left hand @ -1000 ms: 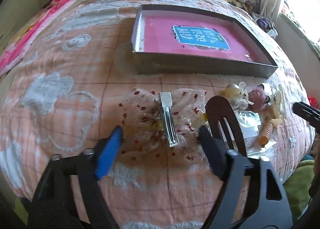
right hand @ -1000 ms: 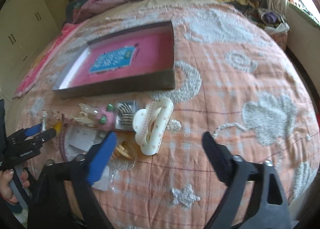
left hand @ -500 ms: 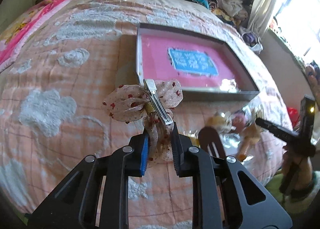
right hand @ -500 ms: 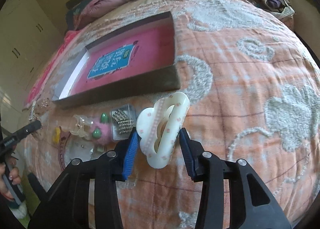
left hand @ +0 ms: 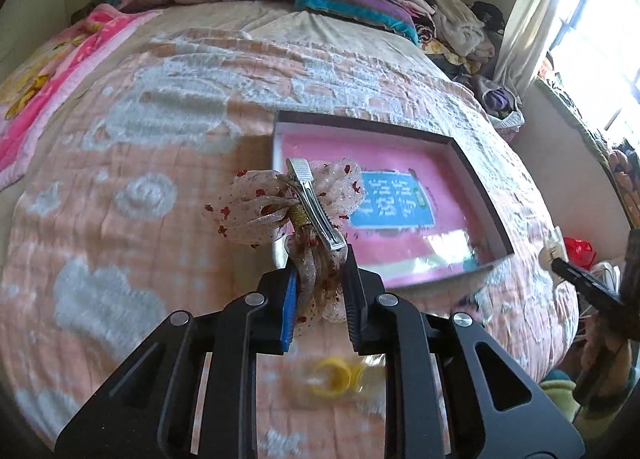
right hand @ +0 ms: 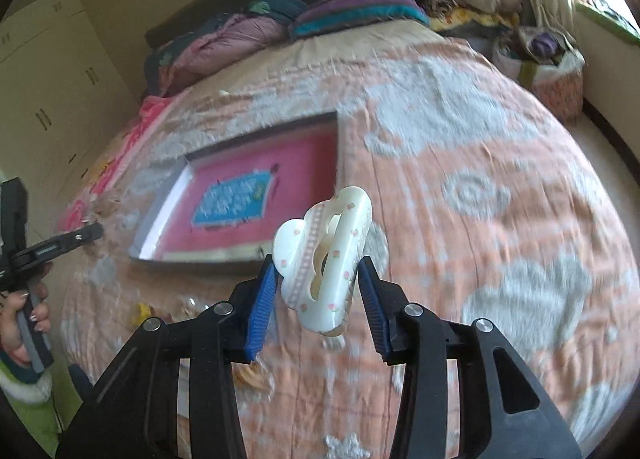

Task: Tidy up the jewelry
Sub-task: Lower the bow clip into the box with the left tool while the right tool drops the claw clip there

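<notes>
A bedroom: the bed (left hand: 120, 187) under its peach quilt fills both views, with the shallow pink-lined box (left hand: 472, 163) at frame centre. My left gripper (left hand: 320, 295) has its jaws pinched on the mesh bow clip (left hand: 304, 203), lifted in front of the box. My right gripper (right hand: 316, 295) clamps the white claw clip (right hand: 324, 255), likewise raised. The box looks bare inside, so nothing is sorted yet; blurred pieces (left hand: 332, 379) remain on the quilt at the bottom.

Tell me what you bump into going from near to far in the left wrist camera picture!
Blurry yellow ring → sheer red-dotted bow hair clip held in the left gripper → shallow pink-bottomed box → striped purple-and-teal folded blanket.
</notes>
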A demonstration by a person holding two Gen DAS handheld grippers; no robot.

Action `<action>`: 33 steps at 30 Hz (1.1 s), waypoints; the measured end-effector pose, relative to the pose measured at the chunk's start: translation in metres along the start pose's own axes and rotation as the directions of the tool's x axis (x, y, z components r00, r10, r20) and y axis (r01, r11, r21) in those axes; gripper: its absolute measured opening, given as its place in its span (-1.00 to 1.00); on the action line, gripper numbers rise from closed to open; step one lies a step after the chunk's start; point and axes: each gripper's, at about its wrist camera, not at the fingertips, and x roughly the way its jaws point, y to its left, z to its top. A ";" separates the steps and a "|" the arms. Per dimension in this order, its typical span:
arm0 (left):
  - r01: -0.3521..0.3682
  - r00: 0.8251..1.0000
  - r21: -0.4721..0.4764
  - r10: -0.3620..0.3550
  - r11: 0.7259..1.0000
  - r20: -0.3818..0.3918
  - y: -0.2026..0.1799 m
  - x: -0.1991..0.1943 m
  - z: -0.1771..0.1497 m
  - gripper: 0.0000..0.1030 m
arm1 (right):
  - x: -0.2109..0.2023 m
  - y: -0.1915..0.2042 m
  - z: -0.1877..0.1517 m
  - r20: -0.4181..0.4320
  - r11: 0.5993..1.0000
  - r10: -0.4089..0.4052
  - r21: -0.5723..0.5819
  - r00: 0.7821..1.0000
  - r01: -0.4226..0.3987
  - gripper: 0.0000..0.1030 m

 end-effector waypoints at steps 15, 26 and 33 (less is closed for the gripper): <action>-0.019 0.997 0.054 0.023 0.998 -0.078 -0.025 0.071 0.014 -0.59 | 0.051 0.050 0.060 -0.049 0.992 0.046 -0.111 0.998 -0.051 -0.32; -0.047 0.996 0.074 0.052 0.996 -0.075 -0.022 0.072 0.012 -0.02 | 0.111 0.058 0.052 -0.138 0.993 -0.007 -0.118 0.990 -0.010 -0.14; -0.067 0.997 0.054 0.069 0.996 -0.034 -0.015 0.049 0.013 0.49 | 0.081 0.052 0.053 -0.065 0.997 0.000 -0.072 0.998 -0.005 0.54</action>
